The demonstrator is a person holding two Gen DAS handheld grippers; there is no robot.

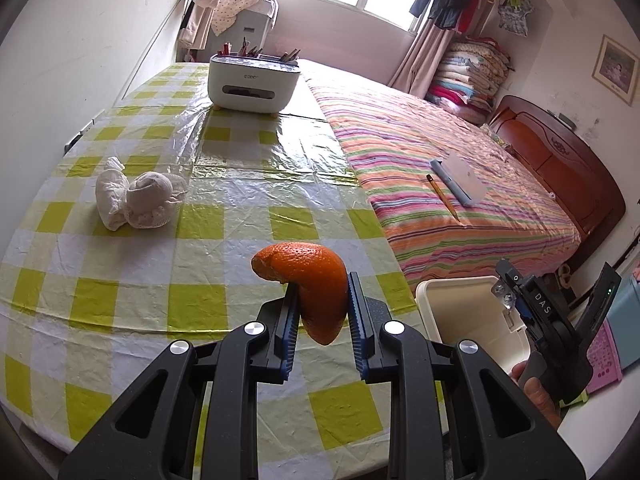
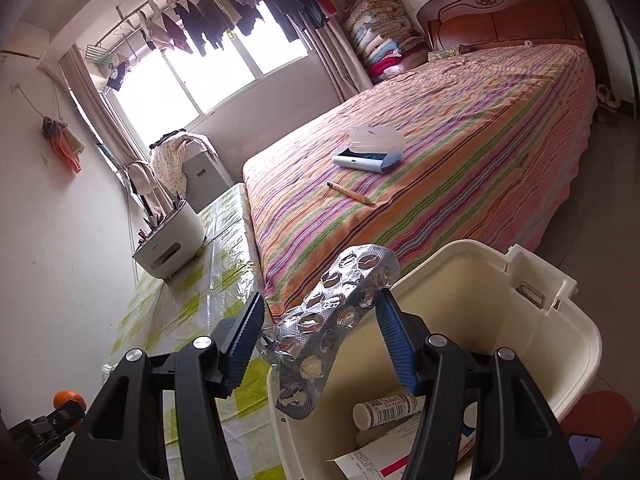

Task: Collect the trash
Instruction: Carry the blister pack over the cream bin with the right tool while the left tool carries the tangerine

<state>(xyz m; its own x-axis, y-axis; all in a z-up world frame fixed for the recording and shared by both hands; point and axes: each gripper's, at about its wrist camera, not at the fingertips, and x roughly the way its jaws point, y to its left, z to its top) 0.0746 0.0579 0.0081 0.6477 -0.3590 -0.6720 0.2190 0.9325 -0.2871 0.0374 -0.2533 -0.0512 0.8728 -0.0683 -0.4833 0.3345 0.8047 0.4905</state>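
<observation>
My left gripper (image 1: 322,287) is shut on a curved piece of orange peel (image 1: 310,276), held just above the green-and-white checked table (image 1: 120,300). A crumpled white tissue (image 1: 136,200) lies on the cloth to the left. In the right wrist view my right gripper (image 2: 320,300) is shut on an empty silver blister pack (image 2: 332,320), held over the near rim of a cream bin (image 2: 560,320). A white bottle (image 2: 384,408) and a paper box (image 2: 392,456) lie inside the bin. The left wrist view shows the bin (image 1: 452,292) beside the table's right edge.
A white desk organiser (image 1: 254,84) with pencils stands at the table's far end. A striped bed (image 2: 460,152) runs alongside the table, with a lint brush (image 2: 368,152) and a pencil (image 2: 352,194) on it. A wall borders the table's left side.
</observation>
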